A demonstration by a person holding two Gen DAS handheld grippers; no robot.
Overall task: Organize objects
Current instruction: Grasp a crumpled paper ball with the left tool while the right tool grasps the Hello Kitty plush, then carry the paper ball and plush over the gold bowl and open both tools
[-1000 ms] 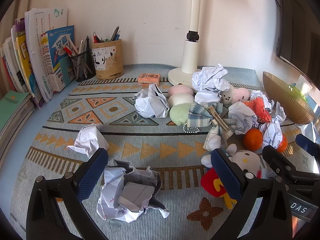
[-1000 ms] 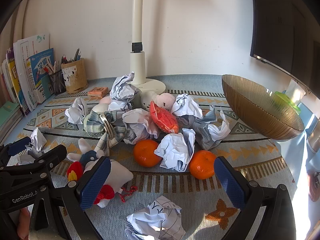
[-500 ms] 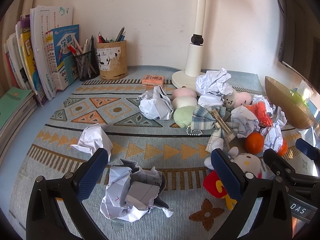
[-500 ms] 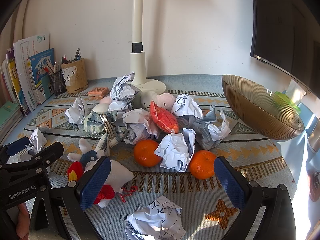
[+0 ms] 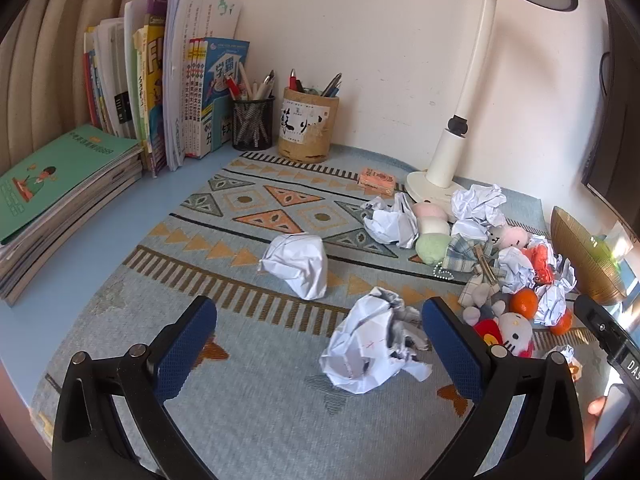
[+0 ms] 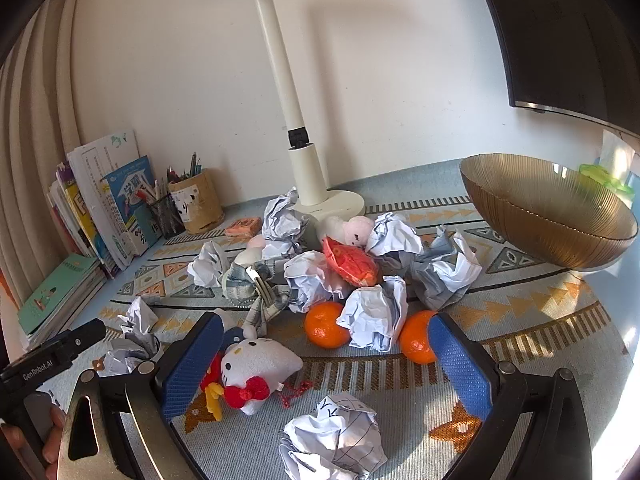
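Crumpled paper balls, plush toys and two oranges lie in a heap on a patterned mat. In the left wrist view my left gripper is open above the mat; a crumpled paper ball lies between its fingers, nearer the right one, and another ball sits further out. In the right wrist view my right gripper is open, with a white cat plush by its left finger, an orange, a second orange and a paper ball close below. A golden bowl stands at the right.
A white desk lamp stands at the back of the mat. Books, a mesh pen cup and a brown pen holder line the back left wall. A dark monitor hangs at the upper right.
Both grippers have risen and tilted, so the lamp head and more wall show. The left one also swung left; the paper ball now lies nearer its right finger. Both stay open.
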